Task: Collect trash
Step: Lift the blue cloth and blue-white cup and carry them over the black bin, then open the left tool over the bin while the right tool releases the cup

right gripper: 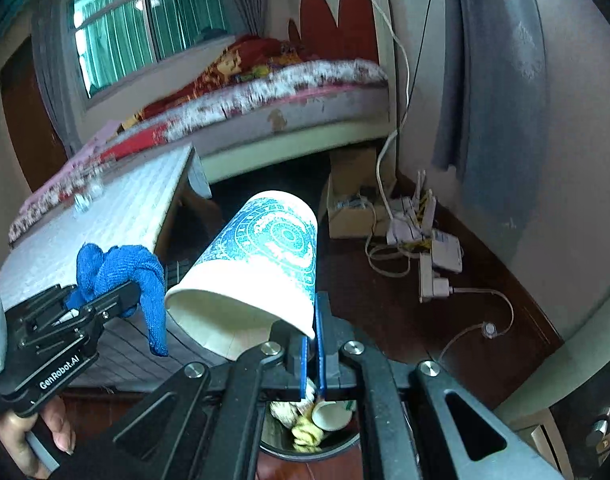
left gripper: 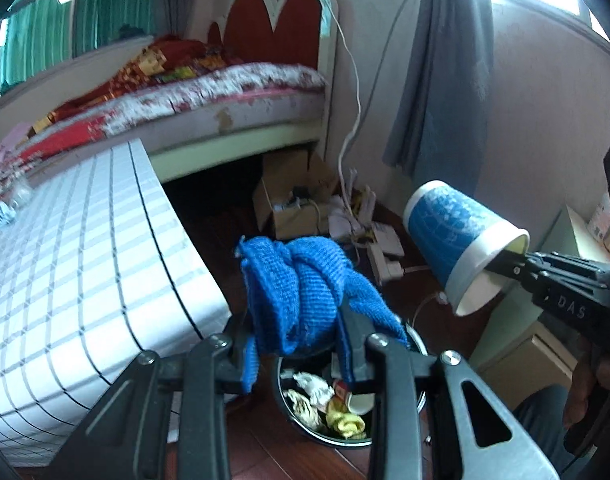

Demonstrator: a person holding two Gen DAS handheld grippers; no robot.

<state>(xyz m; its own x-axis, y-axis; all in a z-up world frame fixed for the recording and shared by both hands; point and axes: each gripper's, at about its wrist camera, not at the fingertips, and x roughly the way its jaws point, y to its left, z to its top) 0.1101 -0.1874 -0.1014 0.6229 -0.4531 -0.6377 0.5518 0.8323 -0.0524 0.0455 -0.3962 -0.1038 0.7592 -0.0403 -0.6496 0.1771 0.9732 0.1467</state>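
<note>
My left gripper is shut on a crumpled blue knitted cloth and holds it above a round black trash bin; the cloth also shows in the right wrist view. My right gripper is shut on the rim of a blue-and-white paper cup, tilted with its mouth toward me, above the same bin. The bin holds crumpled paper, a yellow scrap and another paper cup. The cup and the right gripper also show at the right of the left wrist view.
A table with a white checked cloth stands left of the bin. Behind is a bed with a red headboard. Cardboard boxes, cables and a power strip lie on the dark wooden floor by the wall.
</note>
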